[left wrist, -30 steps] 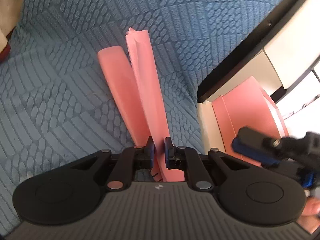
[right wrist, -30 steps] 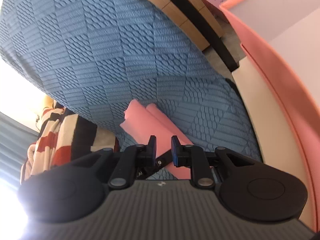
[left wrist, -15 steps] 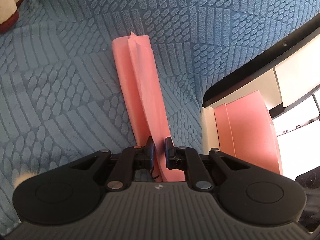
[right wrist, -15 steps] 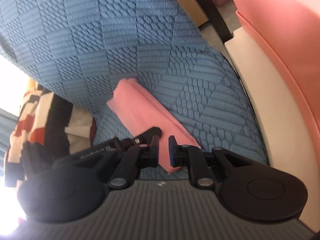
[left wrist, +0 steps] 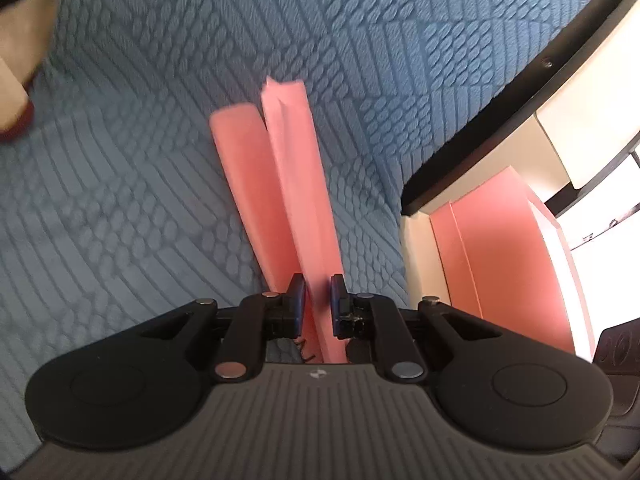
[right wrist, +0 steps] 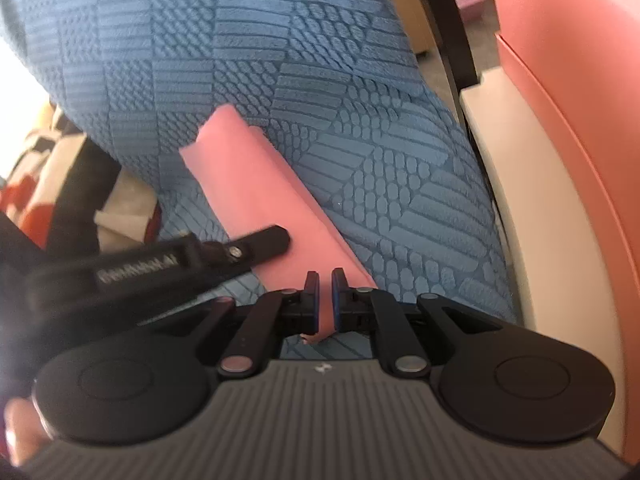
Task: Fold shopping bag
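Note:
The pink shopping bag is folded into a long narrow strip on the blue textured cover. One layer stands up from my left gripper, which is shut on the strip's near end. A second layer lies flat just to its left. In the right wrist view the bag runs diagonally, and my right gripper is shut on its near corner. A black finger of the left gripper lies over the bag's middle there.
A pink box stands on a cream ledge beyond the cover's right edge. A black frame borders the cover. Striped red, black and white fabric lies to the left, with a hand at the lower left corner.
The right gripper's jaws have narrowed onto the bag's near corner. The left gripper has come into the right wrist view. The bag's upper layer has swung apart from the lower one again.

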`<action>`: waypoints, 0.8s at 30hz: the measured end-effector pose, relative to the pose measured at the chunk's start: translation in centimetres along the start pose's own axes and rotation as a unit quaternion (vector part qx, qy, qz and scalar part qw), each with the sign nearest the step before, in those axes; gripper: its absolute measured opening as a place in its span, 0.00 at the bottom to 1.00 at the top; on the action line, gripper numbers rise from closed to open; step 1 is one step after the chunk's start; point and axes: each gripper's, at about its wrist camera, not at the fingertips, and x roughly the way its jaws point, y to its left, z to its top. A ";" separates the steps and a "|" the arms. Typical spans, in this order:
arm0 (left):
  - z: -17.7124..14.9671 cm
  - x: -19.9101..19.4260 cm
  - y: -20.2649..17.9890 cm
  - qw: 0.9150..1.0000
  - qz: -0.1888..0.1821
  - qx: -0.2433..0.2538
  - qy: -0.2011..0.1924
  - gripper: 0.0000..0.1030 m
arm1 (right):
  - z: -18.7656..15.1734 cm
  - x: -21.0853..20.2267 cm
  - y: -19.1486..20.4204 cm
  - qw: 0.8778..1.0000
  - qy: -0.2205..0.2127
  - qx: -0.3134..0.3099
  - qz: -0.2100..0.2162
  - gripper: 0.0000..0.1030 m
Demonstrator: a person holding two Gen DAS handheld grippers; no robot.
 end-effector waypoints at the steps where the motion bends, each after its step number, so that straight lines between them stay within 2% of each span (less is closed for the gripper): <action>1: 0.1 -0.4 -0.2 1.000 0.009 0.009 -0.005 0.13 | 0.0 0.0 0.1 1.000 -0.001 -0.005 -0.002 0.06; 3: 0.2 -1.4 -0.5 0.999 0.019 0.025 -0.018 0.13 | 0.0 -0.1 0.2 1.000 -0.002 -0.007 -0.005 0.06; 10: 0.7 -3.2 -1.7 0.997 0.000 0.059 -0.042 0.13 | 0.1 -0.1 -0.1 1.000 0.000 0.006 -0.003 0.06; 16: 0.7 -2.7 -2.3 0.996 -0.002 0.077 -0.035 0.13 | -0.1 -0.1 -0.1 1.000 0.000 0.008 -0.002 0.06; 20: 1.0 -3.5 -2.2 0.995 -0.023 0.080 -0.047 0.13 | -0.2 -0.2 -0.2 1.000 0.001 0.012 -0.001 0.06; 22: 1.0 -2.4 -2.5 0.996 -0.027 0.078 -0.026 0.13 | -0.2 -0.2 -0.3 1.000 0.001 0.015 -0.001 0.06; 24: 0.7 -1.5 -2.5 0.996 -0.002 0.087 -0.021 0.13 | -0.2 -0.1 -0.4 1.000 0.002 0.017 0.000 0.06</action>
